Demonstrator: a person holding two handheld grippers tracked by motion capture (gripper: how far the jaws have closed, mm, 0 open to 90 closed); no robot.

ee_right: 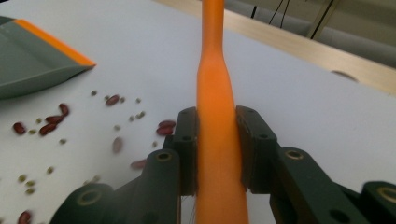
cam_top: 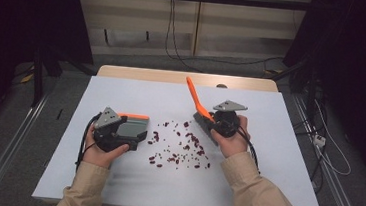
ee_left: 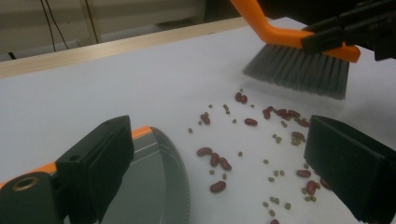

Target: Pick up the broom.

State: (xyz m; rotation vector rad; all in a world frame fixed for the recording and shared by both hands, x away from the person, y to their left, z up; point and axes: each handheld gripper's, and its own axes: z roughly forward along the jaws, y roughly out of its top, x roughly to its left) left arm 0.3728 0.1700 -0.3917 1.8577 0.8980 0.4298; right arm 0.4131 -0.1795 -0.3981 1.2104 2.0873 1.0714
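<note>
Jaws on the right gripper [cam_top: 215,121] are clamped on the orange brush [cam_top: 197,104] in the high view, its handle tilting up toward 11 o'clock; the left gripper [cam_top: 127,134] sits at 9 o'clock by the grey dustpan [cam_top: 133,124], and I cannot tell its jaw gap from here. Red beans [cam_top: 180,145] lie scattered between them on the white table [cam_top: 243,188]. Left gripper view now: jaws wide apart, gripping nothing, dustpan [ee_left: 149,186] edge beside the left jaw, beans [ee_left: 261,140] ahead, and brush [ee_left: 299,67] bristles hovering at 1 o'clock. Right gripper view: both jaws pressed tight on the orange handle [ee_right: 215,140], beans [ee_right: 51,121] at 9 o'clock, dustpan [ee_right: 28,60] at 10.
</note>
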